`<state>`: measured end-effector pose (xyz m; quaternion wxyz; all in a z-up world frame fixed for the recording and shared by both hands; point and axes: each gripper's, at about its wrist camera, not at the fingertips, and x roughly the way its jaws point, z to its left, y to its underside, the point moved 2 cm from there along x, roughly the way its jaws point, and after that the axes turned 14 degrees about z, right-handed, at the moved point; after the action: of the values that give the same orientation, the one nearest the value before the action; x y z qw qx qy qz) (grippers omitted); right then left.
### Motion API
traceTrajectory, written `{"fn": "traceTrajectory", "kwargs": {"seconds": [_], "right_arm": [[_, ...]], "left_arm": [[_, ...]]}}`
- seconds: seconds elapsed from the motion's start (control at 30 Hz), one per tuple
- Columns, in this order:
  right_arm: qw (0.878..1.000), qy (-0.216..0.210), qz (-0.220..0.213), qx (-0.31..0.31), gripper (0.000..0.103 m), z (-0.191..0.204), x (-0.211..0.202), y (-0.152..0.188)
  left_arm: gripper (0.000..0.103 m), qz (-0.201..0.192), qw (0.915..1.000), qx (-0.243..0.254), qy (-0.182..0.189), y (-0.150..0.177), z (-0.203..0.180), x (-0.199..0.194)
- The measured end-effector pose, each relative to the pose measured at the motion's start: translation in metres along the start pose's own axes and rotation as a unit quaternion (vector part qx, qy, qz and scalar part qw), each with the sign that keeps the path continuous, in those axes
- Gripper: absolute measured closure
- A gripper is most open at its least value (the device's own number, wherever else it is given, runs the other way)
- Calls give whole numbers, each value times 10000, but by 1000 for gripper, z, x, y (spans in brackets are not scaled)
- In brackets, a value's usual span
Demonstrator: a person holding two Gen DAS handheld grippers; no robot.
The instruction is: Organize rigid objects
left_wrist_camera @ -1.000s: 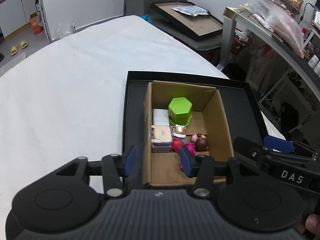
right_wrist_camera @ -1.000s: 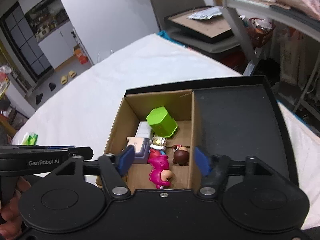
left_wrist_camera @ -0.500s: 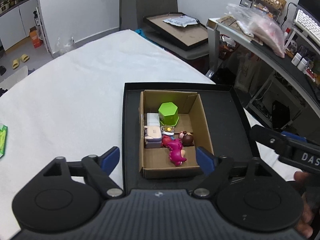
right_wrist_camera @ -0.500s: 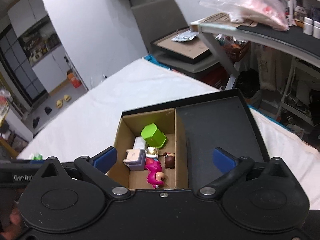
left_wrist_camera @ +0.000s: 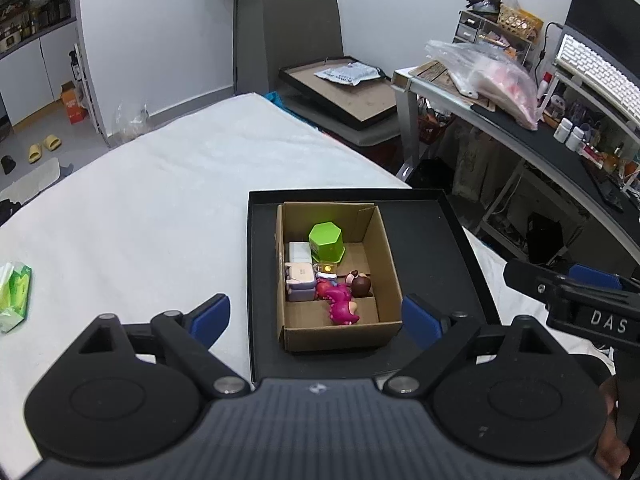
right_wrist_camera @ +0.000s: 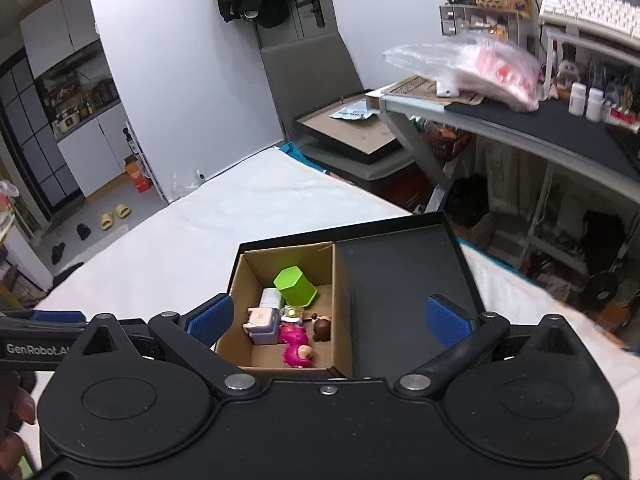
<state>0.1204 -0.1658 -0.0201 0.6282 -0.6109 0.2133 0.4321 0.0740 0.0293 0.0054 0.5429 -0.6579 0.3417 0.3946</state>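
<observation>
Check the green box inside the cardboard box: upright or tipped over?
Upright. The green box stands on its base at the far end of the cardboard box, its flat six-sided top facing up.

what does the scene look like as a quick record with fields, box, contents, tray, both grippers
box: brown cardboard box, open top, in the black shallow tray
contents: green hexagonal container, white rectangular block, lilac toy case, magenta dinosaur toy, brown round figurine
surface: white cloth
left gripper: open, empty, jaws just opening
right gripper: open, empty
</observation>
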Motion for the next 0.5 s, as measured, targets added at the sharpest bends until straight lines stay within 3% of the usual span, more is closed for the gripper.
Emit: {"fn": "traceTrajectory", "kwargs": {"seconds": [0.5], "right_arm": [[9997, 193, 6, 166, 0, -13, -25, 21]], "left_arm": [[11, -135, 9999, 100, -6, 27, -6, -14]]}}
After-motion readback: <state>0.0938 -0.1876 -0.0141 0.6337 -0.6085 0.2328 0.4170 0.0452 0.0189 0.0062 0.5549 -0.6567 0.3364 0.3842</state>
